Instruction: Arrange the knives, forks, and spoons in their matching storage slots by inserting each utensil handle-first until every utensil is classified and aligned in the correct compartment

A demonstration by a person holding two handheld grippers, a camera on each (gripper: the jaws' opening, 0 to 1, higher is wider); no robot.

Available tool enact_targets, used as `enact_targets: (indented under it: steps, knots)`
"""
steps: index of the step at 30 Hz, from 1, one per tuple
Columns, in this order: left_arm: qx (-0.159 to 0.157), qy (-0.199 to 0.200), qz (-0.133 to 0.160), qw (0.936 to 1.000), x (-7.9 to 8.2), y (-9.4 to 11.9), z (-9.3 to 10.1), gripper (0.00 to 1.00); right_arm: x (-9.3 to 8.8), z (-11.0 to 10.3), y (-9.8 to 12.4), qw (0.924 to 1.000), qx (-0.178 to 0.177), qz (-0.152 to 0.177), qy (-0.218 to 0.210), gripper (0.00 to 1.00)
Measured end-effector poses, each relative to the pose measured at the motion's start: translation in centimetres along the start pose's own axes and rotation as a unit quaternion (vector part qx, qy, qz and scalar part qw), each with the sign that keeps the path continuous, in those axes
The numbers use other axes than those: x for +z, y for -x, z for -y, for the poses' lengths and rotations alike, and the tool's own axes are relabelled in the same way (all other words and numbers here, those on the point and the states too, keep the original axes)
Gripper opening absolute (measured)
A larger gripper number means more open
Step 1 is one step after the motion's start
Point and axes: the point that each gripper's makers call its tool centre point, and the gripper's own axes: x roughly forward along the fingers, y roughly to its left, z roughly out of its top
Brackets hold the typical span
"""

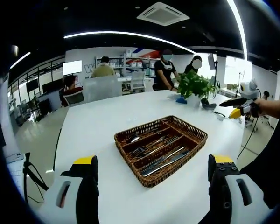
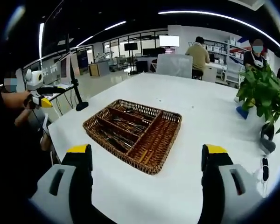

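A brown wicker tray [image 1: 130, 164] with long divided slots lies on the white table [image 1: 107, 121]. Spoons [image 1: 133, 138], forks [image 1: 154, 144] and knives [image 1: 167, 161] lie in separate slots. My left gripper [image 1: 154, 186] hovers open and empty over the table's near edge, short of the tray. In the right gripper view the tray [image 2: 151, 168] sits ahead with cutlery [image 2: 119, 130] in its left slots and a wide bare compartment on the right. My right gripper [image 2: 147, 182] is open and empty, back from the tray. Each gripper also appears in the other's view, hand-held beside the table: right gripper [image 1: 240, 105], left gripper [image 2: 37, 98].
A potted green plant [image 1: 196, 86] [image 2: 263, 98] stands at the table's far side with a small blue object [image 1: 180, 99] next to it. Several people sit or stand beyond the table. A black stand [image 2: 79, 105] rises by the table's left edge.
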Motion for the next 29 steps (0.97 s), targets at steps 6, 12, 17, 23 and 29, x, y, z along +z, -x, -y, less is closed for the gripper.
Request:
enact_targets:
  steps: [6,12,17,23,29]
  knots:
    - [0.005,-0.006,-0.008,0.9999,0.2,-0.2,-0.6,0.99,0.6,0.5,-0.1,1.0000,-0.001,0.007,-0.001,1.00]
    - [0.007,-0.014,-0.008,0.9998,0.7,-0.4,-1.0,0.99,0.6,1.2,0.2,0.9999,-0.009,0.010,-0.009,1.00]
    - [0.003,-0.018,-0.010,0.9998,0.8,-0.8,-1.0,0.99,0.2,1.5,0.6,0.9997,-0.016,0.010,-0.015,1.00]
    - [-0.003,-0.025,-0.008,0.9996,0.9,-1.0,-0.6,0.99,-0.7,1.5,1.2,0.9995,-0.024,0.002,-0.020,1.00]
    - [-0.012,-0.030,-0.010,0.9994,0.7,-1.1,-0.2,0.99,-0.7,1.5,1.7,0.9993,-0.031,0.002,-0.022,1.00]
